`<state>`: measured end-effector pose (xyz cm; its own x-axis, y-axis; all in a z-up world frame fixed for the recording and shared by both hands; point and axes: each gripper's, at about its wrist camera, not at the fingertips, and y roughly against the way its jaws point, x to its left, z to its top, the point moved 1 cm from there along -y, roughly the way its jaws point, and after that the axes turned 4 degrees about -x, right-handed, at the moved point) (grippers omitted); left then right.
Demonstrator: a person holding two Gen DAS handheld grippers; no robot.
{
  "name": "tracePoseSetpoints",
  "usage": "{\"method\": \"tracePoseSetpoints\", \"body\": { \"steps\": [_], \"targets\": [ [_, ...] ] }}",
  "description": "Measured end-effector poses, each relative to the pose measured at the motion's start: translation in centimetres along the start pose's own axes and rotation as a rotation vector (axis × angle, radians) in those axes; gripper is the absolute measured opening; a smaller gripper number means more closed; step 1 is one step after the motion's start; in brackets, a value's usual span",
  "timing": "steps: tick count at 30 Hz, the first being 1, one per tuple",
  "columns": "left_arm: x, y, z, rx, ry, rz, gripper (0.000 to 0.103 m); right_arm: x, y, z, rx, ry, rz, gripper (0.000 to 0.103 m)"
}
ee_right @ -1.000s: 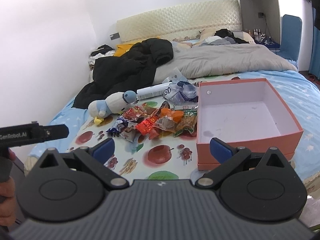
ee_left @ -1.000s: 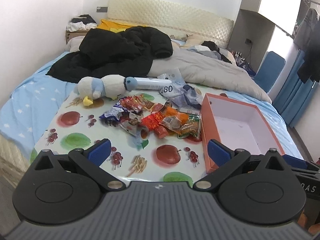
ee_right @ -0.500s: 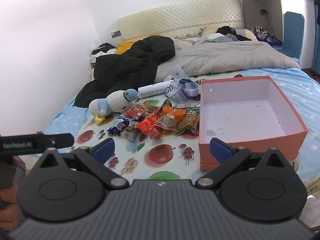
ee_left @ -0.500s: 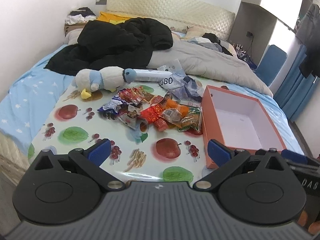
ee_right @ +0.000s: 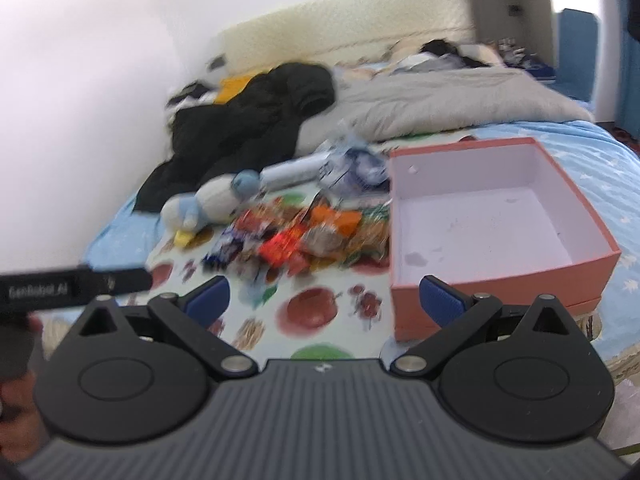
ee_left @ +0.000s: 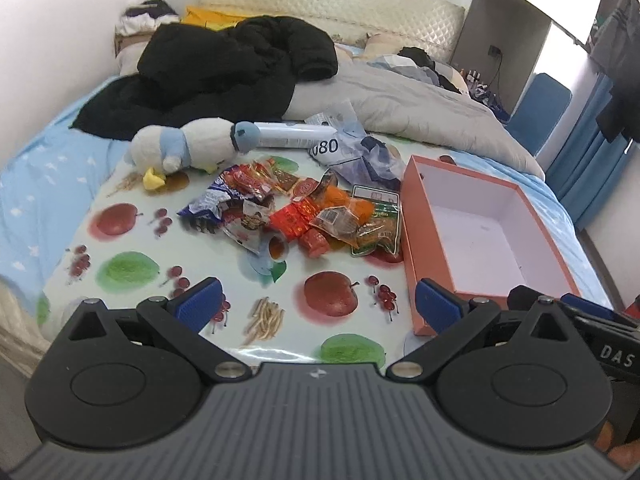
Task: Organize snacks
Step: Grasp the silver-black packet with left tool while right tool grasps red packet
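Left wrist view. Left gripper (ee_left: 318, 306) is spread wide and carries nothing; it hangs above the near edge of the fruit-print cloth (ee_left: 120, 240). The snacks (ee_left: 304, 212) lie in a loose heap at the middle of the cloth, packets overlapping. The box (ee_left: 416, 240) sits just right of the heap, open and empty, its left wall touching or nearly touching the green packet (ee_left: 380, 224). A plush toy (ee_left: 184, 148) and a white tube (ee_left: 292, 140) lie at the far side of the heap, a crumpled bag (ee_left: 360, 156) far right of it. Part of the right gripper's body shows at the lower right edge.

Right wrist view. Frame is motion-blurred; detail on the packets is lost. Right gripper (ee_right: 324, 300) is also wide apart and empty, near the box's near left corner. The box (ee_right: 500, 284) interior is bare. Snacks (ee_right: 304, 240) sit left of it. The left tool's bar crosses the left edge, with a hand (ee_right: 16, 400) below it.

Judgement on the step: this looks like the approach to a first pick, nothing boxed yet. Best target is likely an edge packet, e.g. the red one (ee_left: 316, 244) at the near side, which lies clear of the others. Come down with fingers straddling its short width, pinch the crimped seal rather than the puffed middle, lift straight before crossing right. Risks: foil slipping, dragging neighbours, snagging the soft cloth.
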<state>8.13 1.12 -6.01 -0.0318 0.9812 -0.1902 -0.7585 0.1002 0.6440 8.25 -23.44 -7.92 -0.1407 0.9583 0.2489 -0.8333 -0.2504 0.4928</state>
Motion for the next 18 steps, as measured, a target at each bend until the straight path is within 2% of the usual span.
{"method": "tracePoseSetpoints", "body": {
  "steps": [4,7,12,18],
  "targets": [
    [0.7,-1.6,0.3,-0.006,0.002,0.015,0.103,-0.2,-1.9,0.3,0.014,-0.006,-0.011,0.087],
    [1.8,-3.3,0.3,0.000,0.040,-0.010,0.103,0.5,-3.5,0.3,0.039,0.021,-0.006,0.077],
    [4.2,-6.2,-0.1,0.000,0.082,-0.015,0.102,1.7,-5.7,-0.3,0.046,0.064,0.003,0.076],
    [7.4,-10.6,-0.1,0.036,0.107,0.008,0.095,3.5,-9.5,-1.5,0.097,0.128,0.051,0.075]
  ]
}}
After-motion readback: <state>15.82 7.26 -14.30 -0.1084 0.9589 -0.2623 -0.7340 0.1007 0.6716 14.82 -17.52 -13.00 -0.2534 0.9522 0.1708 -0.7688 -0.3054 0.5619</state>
